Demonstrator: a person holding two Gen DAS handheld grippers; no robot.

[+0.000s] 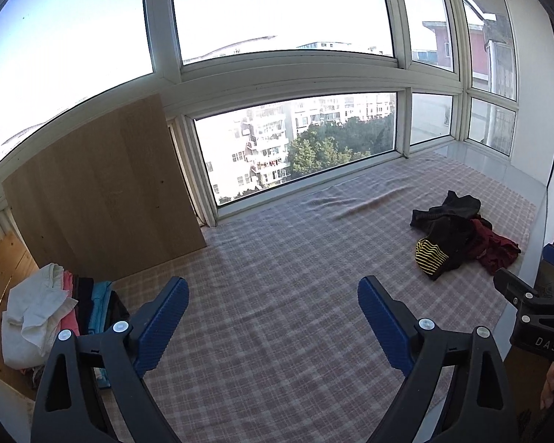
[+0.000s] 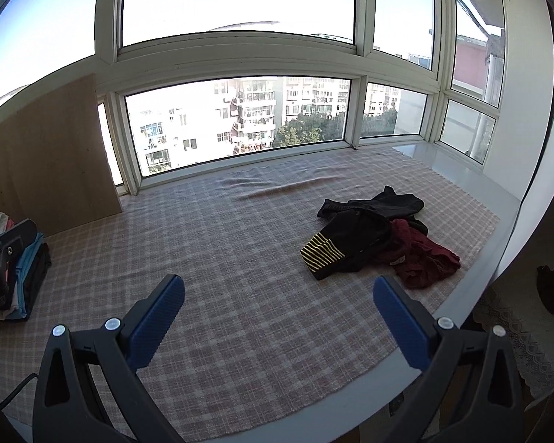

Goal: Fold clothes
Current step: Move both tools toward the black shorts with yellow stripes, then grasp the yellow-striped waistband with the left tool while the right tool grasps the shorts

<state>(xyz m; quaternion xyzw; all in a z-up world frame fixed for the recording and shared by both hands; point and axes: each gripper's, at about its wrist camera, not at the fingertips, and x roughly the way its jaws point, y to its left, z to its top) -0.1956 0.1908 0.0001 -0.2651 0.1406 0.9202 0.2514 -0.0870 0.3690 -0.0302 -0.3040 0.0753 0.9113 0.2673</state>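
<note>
Two hand-held grippers spread wide and empty over a checked cloth, unfolded clothes far right.

The left hand-held gripper [image 1: 273,317] has its blue pads wide apart with nothing between them, and so does the right hand-held gripper [image 2: 279,315]; both hover above bare checked cloth [image 2: 221,258] covering the surface, open room ahead up to the window [image 1: 295,147]. The cloth's right edge curves just beside the right gripper, with a lace-covered spot beyond it seen only in the right view. The unfolded pile [image 2: 380,236], black, striped and dark red, lies far right, near that edge. A wooden board [image 1: 103,192] leans at far left; the folded stack [image 1: 55,313] sits near left, clearer in the left view.
</note>
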